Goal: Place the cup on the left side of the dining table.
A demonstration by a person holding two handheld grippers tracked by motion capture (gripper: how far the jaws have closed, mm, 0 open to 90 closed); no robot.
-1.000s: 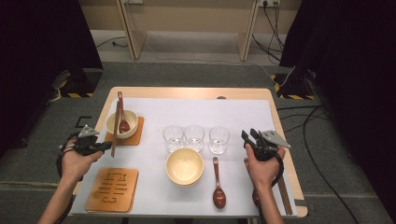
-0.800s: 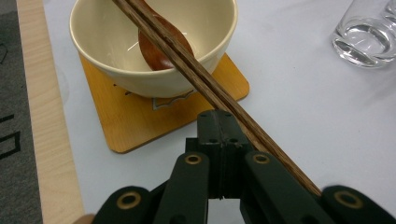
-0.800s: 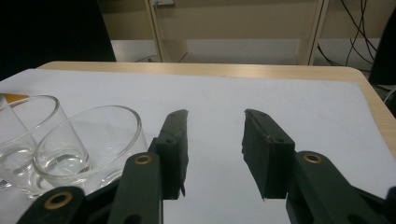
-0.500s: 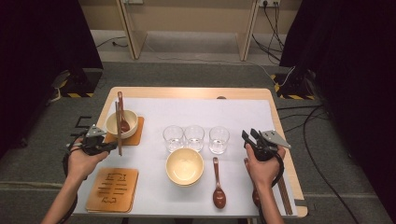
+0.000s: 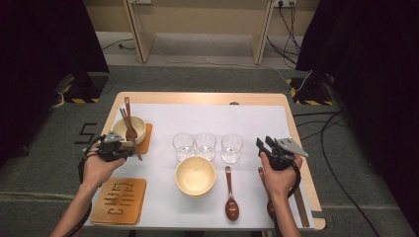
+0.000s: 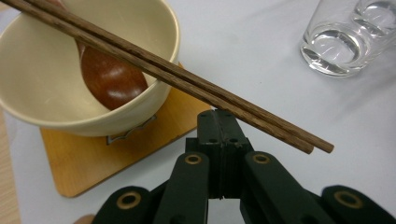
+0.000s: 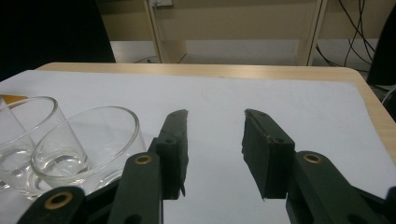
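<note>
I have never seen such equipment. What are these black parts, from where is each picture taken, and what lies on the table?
A person holds tongs in each hand; there is no robot. The high view looks down on the table; the two gripper views come from cameras on the tongs, looking along their black jaws. On the table: three glasses, an empty bowl, a spoon, a bare coaster and a second bowl. The left tongs are shut, tip against the chopsticks lying over that bowl, not pinching them. The right tongs are open and empty.

Left claw (image 5: 129, 152) jaws pressed together, right claw (image 7: 215, 154) jaws parted, held level, empty
</note>
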